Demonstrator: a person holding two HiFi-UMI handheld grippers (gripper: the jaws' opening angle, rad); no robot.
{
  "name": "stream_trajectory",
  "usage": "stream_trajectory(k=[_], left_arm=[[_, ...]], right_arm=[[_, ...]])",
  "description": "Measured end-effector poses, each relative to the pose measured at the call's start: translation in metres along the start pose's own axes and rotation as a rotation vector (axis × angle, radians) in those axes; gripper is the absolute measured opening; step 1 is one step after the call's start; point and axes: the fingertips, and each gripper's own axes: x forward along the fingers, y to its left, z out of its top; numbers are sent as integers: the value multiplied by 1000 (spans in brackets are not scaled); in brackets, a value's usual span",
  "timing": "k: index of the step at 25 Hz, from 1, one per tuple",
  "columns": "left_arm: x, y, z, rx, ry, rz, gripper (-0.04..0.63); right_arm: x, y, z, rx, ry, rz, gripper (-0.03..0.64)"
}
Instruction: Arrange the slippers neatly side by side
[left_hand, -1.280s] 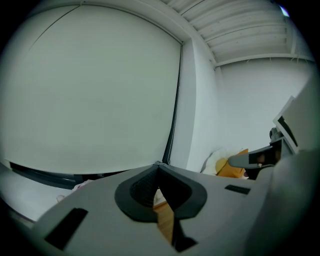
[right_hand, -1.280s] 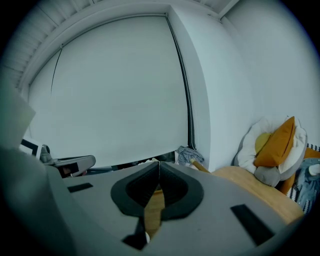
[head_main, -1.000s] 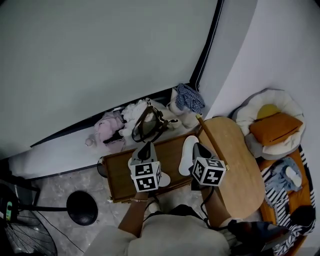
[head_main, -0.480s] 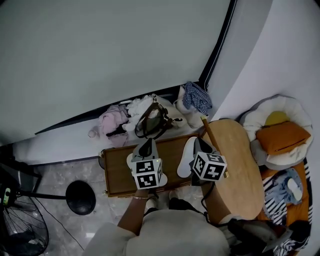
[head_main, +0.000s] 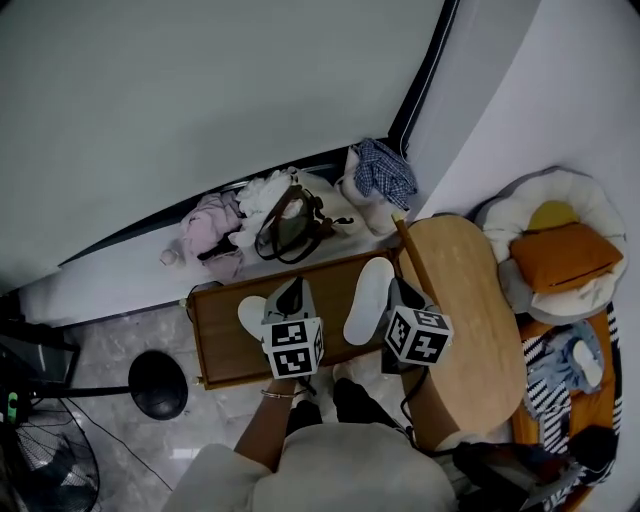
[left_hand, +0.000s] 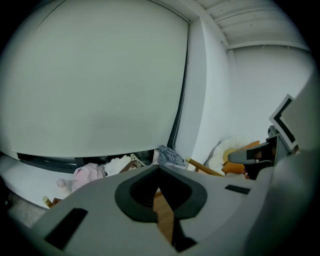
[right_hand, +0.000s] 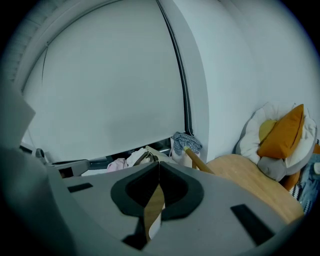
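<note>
Slippers on the low brown table (head_main: 222, 350): the left slipper (head_main: 251, 316) lies toward the table's left half, showing just left of the left gripper (head_main: 292, 290), and the right slipper (head_main: 368, 300) lies lengthwise near the table's right end, just left of the right gripper (head_main: 399, 293). Both grippers hover over the near part of the table with their jaws clenched tip to tip and nothing grasped. The two slippers lie apart, separated by the left gripper, each one beside its gripper rather than between its jaws.
</note>
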Motion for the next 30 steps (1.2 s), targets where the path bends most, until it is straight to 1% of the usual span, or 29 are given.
stream_trajectory(k=[7,16,22,30], left_arm=[[20,-12,-39,3,96,-23,3],[39,-8,-100,4,218,-45,3],[51,-5,-127,1,259,-59,3],[53,-6,-137,16,284,-78,3]], right_arm=[[12,-23,-41,58,83,-39,34],[28,-36,-103,120,177,-86,34],[35,-42,-131,141,217,-110,34],[40,-43,-142,144,235,-118,35]])
